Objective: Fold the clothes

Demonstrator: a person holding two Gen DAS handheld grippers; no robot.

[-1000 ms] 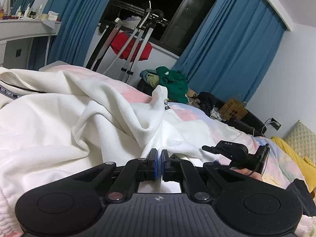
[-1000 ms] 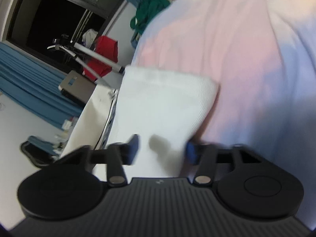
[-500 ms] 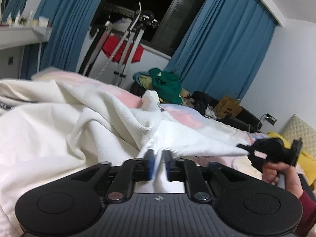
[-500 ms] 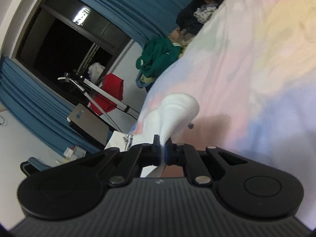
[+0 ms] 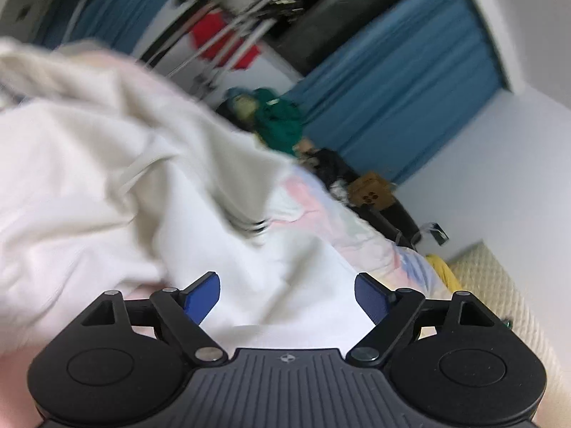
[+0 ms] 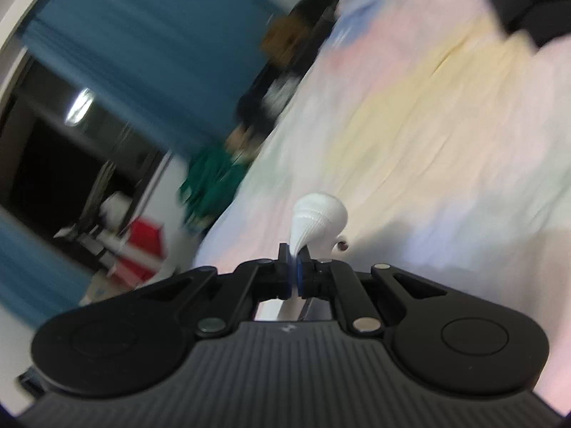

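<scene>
The left gripper point(image 5: 287, 294) is opening over the white garment point(image 5: 107, 185) heaped on the bed point(image 6: 446, 135); the right gripper point(image 6: 294, 265) is pinching its cuff point(image 6: 319, 219), which is projecting straight ahead.

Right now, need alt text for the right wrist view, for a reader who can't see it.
The right gripper is shut on a bunched white garment cuff, held above a pastel bedspread. Behind, blurred, are blue curtains, a dark window and a green garment.
</scene>
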